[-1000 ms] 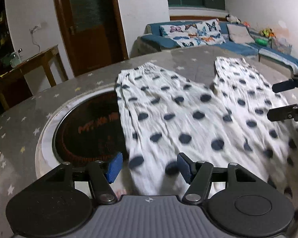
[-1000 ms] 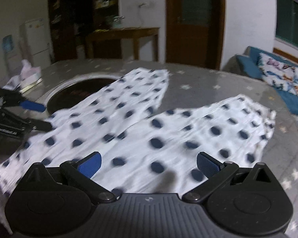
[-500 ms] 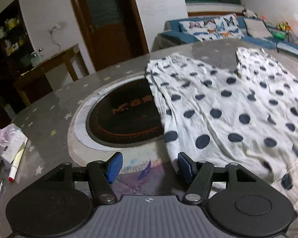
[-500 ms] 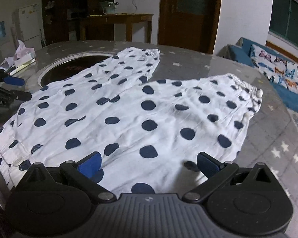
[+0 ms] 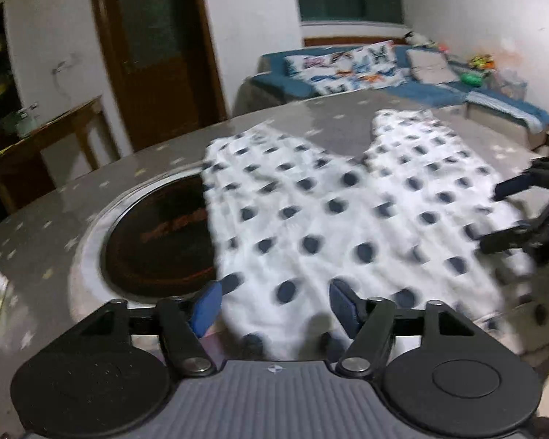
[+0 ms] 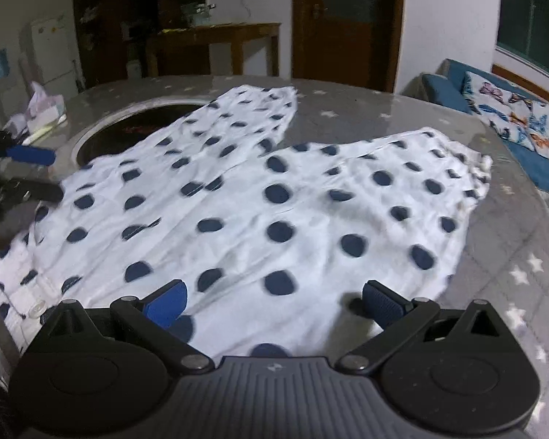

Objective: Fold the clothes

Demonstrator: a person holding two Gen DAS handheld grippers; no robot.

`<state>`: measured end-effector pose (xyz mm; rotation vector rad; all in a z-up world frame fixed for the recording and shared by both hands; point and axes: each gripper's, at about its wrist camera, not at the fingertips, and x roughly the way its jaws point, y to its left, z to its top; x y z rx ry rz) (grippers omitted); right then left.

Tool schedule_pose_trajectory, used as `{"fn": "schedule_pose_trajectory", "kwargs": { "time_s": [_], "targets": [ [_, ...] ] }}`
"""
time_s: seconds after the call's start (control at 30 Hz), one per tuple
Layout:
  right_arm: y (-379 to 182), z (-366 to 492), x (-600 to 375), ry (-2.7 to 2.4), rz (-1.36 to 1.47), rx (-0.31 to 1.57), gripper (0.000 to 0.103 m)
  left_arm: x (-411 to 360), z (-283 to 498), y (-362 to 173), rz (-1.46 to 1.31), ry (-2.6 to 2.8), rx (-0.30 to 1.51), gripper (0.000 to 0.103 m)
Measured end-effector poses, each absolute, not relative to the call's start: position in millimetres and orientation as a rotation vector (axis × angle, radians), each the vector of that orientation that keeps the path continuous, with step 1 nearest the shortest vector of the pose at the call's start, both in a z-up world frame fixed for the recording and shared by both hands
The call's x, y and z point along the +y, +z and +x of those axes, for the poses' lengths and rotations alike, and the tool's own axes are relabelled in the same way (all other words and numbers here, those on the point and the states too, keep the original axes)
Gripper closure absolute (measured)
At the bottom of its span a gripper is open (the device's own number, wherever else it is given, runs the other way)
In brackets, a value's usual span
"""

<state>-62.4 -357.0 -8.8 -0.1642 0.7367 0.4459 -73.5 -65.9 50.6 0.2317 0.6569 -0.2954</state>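
White trousers with dark blue dots (image 5: pixel 333 216) lie spread flat on the grey star-patterned table (image 5: pixel 55 212), legs pointing away. They also show in the right wrist view (image 6: pixel 274 212). My left gripper (image 5: pixel 274 305) is open and empty, just above the waistband's left part. My right gripper (image 6: pixel 274 301) is open and empty, over the waistband's right part. Each gripper shows in the other's view: the right one (image 5: pixel 508 216) at the right edge, the left one (image 6: pixel 36 173) at the left edge, both open.
A round dark inset (image 5: pixel 161 234) with a metal rim sits in the table, partly under the left trouser leg. Tissues and papers (image 6: pixel 44 106) lie at the table's left side. A blue sofa (image 5: pixel 384 73), a wooden side table (image 6: pixel 216 44) and a door stand beyond.
My left gripper has swung back to the right, from beside the dark inset to over the waistband. My right gripper has shifted only slightly. Both stay open.
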Motion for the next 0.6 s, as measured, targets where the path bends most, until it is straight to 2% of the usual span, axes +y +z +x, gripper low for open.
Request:
{"fn": "schedule_pose_trajectory", "kwargs": {
  "time_s": [0.2, 0.3, 0.37, 0.43, 0.6],
  "targets": [
    [19, -42, -390, 0.341, -0.088, 0.675, 0.001, -115, -86, 67, 0.195, -0.571, 0.638, 0.031],
    [25, -26, -407, 0.290, -0.033, 0.672, 0.009, -145, -94, 69, 0.197, -0.713, 0.654, 0.031],
    [26, -15, -417, 0.262, -0.014, 0.678, 0.011, -167, -103, 66, 0.221, -0.817, 0.674, 0.032],
    [24, -4, -425, 0.238, 0.000, 0.689, 0.018, -184, -109, 60, 0.265, -0.870, 0.690, 0.032],
    [14, 24, -448, 0.189, 0.062, 0.722, 0.029, -216, -124, 42, 0.405, -0.933, 0.703, 0.038]
  ]
}}
